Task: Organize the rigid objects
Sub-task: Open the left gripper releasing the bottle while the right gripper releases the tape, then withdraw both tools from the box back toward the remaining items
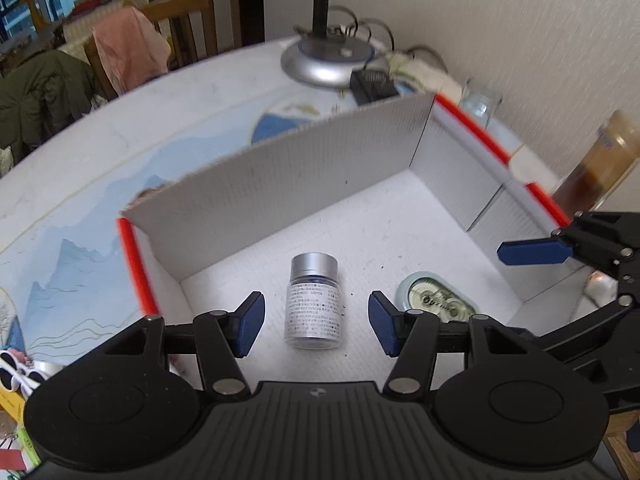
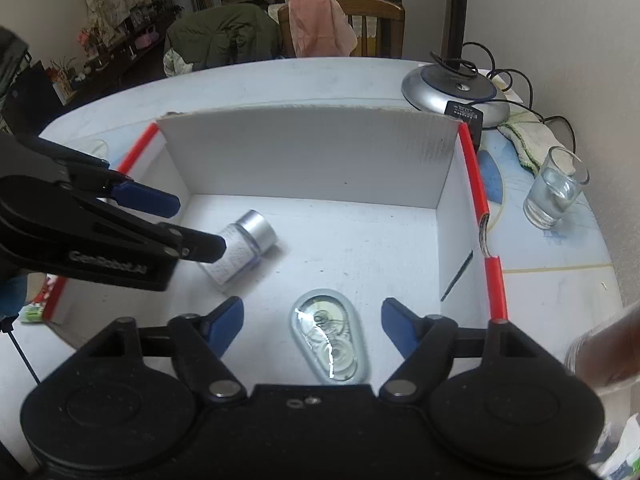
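A small clear bottle (image 1: 314,305) with a silver cap and white label lies on its side on the floor of the white cardboard box (image 1: 280,176). My left gripper (image 1: 316,322) is open above it, one finger on each side, not touching. A clear oval case (image 2: 329,335) lies flat in the box; my right gripper (image 2: 312,326) is open and empty just above it. The bottle (image 2: 240,246) and the left gripper (image 2: 188,226) also show in the right wrist view. The case (image 1: 436,300) also shows in the left wrist view.
The box (image 2: 304,152) has red-edged sides and sits on a blue-and-white table (image 1: 120,132). A lamp base (image 2: 454,88), a cloth (image 2: 528,136) and a glass of water (image 2: 556,188) stand beyond its right side. An amber jar (image 1: 604,160) stands by the wall. Sunglasses (image 1: 18,372) lie at left.
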